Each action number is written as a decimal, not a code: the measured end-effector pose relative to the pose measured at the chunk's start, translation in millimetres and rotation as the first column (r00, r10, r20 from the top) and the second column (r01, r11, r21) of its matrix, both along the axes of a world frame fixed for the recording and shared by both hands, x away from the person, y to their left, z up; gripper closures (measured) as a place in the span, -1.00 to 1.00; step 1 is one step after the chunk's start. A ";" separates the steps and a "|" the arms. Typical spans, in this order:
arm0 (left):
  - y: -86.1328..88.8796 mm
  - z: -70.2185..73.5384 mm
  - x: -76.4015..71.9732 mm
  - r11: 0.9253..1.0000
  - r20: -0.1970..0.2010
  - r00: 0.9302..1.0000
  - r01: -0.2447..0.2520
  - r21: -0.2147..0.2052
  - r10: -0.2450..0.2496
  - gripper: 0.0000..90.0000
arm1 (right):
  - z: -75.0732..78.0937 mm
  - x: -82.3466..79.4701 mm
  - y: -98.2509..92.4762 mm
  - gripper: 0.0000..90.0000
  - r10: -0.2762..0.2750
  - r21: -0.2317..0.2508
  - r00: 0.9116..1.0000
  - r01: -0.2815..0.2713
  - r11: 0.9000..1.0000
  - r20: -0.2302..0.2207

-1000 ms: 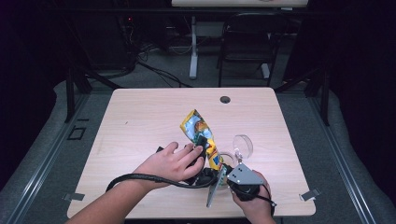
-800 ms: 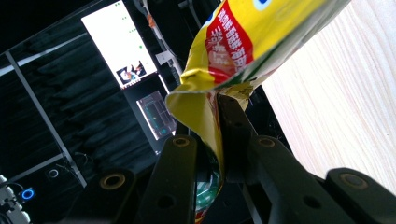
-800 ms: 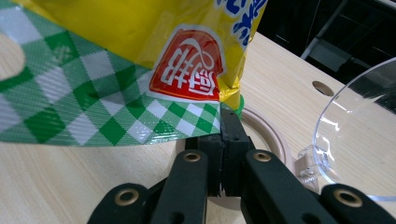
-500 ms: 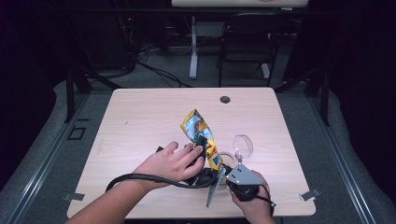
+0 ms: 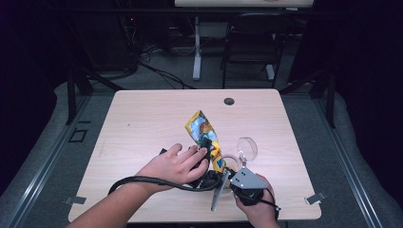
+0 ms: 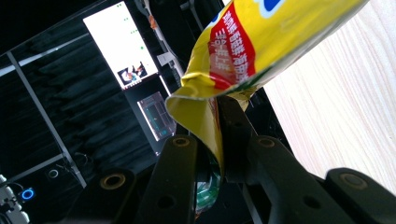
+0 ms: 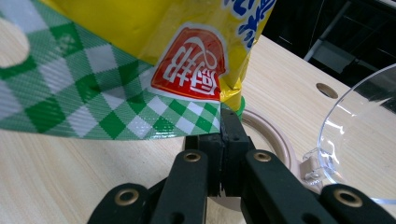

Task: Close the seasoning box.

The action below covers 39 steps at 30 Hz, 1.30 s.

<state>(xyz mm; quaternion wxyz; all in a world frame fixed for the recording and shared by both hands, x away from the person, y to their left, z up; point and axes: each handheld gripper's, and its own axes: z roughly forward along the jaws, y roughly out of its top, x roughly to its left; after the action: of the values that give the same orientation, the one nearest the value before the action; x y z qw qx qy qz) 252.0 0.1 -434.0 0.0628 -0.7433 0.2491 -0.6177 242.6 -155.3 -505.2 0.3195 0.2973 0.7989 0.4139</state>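
Note:
A yellow snack bag (image 5: 203, 129) with a green checked end lies slanted above the table (image 5: 142, 123) near its front middle. My left gripper (image 5: 205, 142) sits under the person's left hand (image 5: 171, 166), shut on the bag's side edge. In the left gripper view the bag's crumpled yellow edge (image 6: 261, 42) is pinched between the jaws of the left gripper (image 6: 217, 126). My right gripper (image 5: 224, 170), topped by a grey plate, is shut on the bag's lower end. In the right gripper view the right gripper (image 7: 223, 135) clamps the checked corner of the bag (image 7: 140, 56).
A clear round container with a hinged lid (image 5: 247, 147) stands open just right of the bag, its beige rim (image 7: 275, 135) and clear lid (image 7: 359, 140) close behind my right jaws. A cable hole (image 5: 229, 101) is at the table's far edge. Black cables trail along the front.

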 end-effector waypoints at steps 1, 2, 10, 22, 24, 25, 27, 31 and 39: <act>0.0 0.0 0.0 1.000 0.000 1.000 0.000 0.001 0.000 0.90 | 0.0 0.0 0.1 0.99 0.001 0.001 1.000 -0.001 1.000 0.000; 0.0 -0.1 0.1 1.000 -0.001 1.000 0.000 0.001 0.000 0.90 | -0.1 0.0 0.1 0.99 0.000 0.000 1.000 0.000 1.000 0.000; -1.1 1.2 0.5 1.000 0.000 1.000 -0.011 0.026 0.011 0.90 | -0.2 0.1 -0.5 0.99 0.000 -0.001 1.000 0.000 1.000 -0.003; -0.3 0.5 1.3 1.000 -0.001 1.000 -0.007 0.022 0.007 0.90 | -0.9 0.4 -0.2 0.99 0.004 0.004 1.000 -0.004 1.000 -0.005; -0.8 0.9 1.4 1.000 0.001 1.000 -0.005 0.025 0.005 0.90 | -0.8 0.4 -0.6 0.99 0.004 0.004 1.000 -0.004 1.000 -0.007; -0.9 1.0 1.5 1.000 -0.001 1.000 -0.006 0.025 0.006 0.90 | -0.7 0.5 -0.9 0.99 0.004 0.004 1.000 -0.004 1.000 -0.005; -1.3 1.1 1.5 1.000 0.000 1.000 -0.005 0.024 0.005 0.90 | -0.4 0.5 -1.4 0.99 0.005 0.001 1.000 -0.005 1.000 -0.006; -2.4 2.0 2.0 1.000 -0.008 1.000 -0.006 0.025 0.006 0.90 | -0.3 0.3 -1.9 0.99 0.004 0.004 1.000 -0.004 1.000 -0.007; -3.5 0.8 2.7 1.000 -0.013 1.000 -0.010 0.029 0.010 0.90 | -1.2 1.2 -2.1 0.99 -0.001 0.005 1.000 0.001 1.000 -0.013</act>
<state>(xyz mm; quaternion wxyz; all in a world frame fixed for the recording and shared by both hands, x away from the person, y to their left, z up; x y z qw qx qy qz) 254.6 -3.3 -433.2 0.0750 -0.7475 0.2546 -0.6089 243.8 -157.5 -506.3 0.3139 0.3013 0.7996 0.4138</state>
